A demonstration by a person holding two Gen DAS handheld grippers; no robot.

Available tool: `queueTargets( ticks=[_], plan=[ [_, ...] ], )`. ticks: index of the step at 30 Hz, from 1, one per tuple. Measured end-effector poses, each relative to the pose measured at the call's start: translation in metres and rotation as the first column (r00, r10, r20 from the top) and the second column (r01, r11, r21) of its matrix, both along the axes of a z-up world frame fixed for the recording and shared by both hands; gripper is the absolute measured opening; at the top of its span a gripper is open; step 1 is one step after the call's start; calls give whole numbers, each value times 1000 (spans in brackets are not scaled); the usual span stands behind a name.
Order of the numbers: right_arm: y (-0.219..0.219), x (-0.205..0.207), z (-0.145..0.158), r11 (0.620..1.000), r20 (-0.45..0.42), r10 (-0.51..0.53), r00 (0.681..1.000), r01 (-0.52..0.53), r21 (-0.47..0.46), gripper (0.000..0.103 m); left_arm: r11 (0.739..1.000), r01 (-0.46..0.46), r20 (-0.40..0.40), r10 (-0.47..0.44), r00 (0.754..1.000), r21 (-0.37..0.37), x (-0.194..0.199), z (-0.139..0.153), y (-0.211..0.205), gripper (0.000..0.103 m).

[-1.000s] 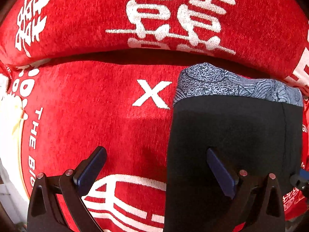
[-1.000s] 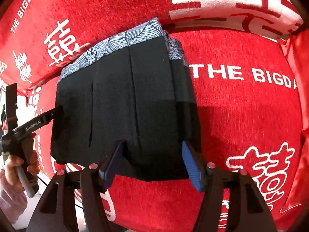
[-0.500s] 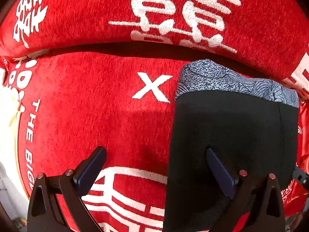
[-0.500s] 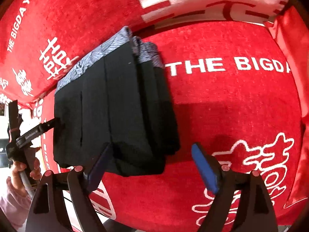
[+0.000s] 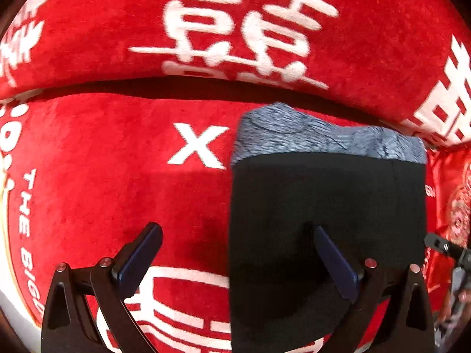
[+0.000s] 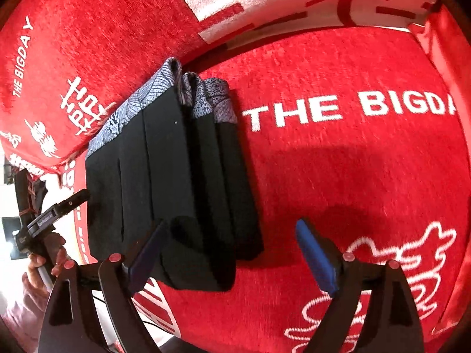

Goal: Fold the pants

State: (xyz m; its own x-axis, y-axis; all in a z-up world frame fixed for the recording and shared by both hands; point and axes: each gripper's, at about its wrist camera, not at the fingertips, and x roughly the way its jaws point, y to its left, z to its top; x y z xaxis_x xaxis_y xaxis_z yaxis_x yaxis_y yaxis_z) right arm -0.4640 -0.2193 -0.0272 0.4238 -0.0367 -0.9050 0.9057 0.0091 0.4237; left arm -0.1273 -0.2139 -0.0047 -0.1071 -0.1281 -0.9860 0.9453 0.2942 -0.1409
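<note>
Since a second ago the right gripper [image 6: 235, 250] has slid off to the right of the folded pants [image 6: 176, 176]: then its two blue pads sat either side of the bundle's near edge, now only the left finger overlaps the near right corner and the right pad hangs over bare red cloth. Its jaws have just been opening and now stand wide apart, with only that corner of the bundle between them and neither pad pressing on it.

Folded into a thick black stack of several layers, the pants lie on the red cushion seat [image 6: 353, 161], their grey patterned waistband [image 6: 138, 103] at the far end, close to the red backrest [image 5: 103, 29]. White lettering and characters are printed across seat and backrest.

In the left wrist view the left gripper [image 5: 235, 253] also has its jaws spread wide, straddling the left edge of the pants [image 5: 323, 200]: one finger over red cloth, the other over black fabric. Whether that finger touches the fabric is hard to say. A hand [image 6: 44, 264] holds this gripper's handle at the stack's left side.
</note>
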Motion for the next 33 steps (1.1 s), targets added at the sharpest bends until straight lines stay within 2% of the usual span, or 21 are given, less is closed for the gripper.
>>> queueTargets(
  ticks=[7, 11, 16, 20, 23, 30, 32, 33],
  plan=[
    [-16, 3, -15, 997, 155, 59, 986, -66, 44, 92, 1000, 30, -162, -30, 986, 0, 4, -17, -7, 103],
    [-23, 3, -30, 990, 217, 94, 972, -113, 78, 92, 997, 79, -160, -78, 984, 0, 2, -26, -12, 103],
    [-35, 6, -39, 985, 343, 108, 933, -148, 92, 93, 991, 129, -216, -133, 967, -32, -15, -35, -25, 103],
    [-43, 16, -47, 977, 368, 161, 916, -200, 71, 93, 988, 147, -259, -153, 954, -44, -35, -50, -36, 103],
    [-50, 17, -51, 978, 399, 165, 902, -201, 49, 96, 992, 117, -316, -124, 941, -40, -34, -59, -37, 103],
    [-54, 8, -54, 983, 431, 122, 894, -169, 73, 97, 992, 119, -320, -122, 939, -28, -36, -58, -42, 103],
    [-55, 6, -51, 983, 396, 120, 910, -166, 82, 90, 992, 109, -299, -121, 946, -55, -39, -52, -39, 95],
    [-58, 6, -50, 981, 366, 133, 921, -174, 81, 80, 992, 106, -289, -122, 949, -73, -42, -47, -38, 89]
  ],
)
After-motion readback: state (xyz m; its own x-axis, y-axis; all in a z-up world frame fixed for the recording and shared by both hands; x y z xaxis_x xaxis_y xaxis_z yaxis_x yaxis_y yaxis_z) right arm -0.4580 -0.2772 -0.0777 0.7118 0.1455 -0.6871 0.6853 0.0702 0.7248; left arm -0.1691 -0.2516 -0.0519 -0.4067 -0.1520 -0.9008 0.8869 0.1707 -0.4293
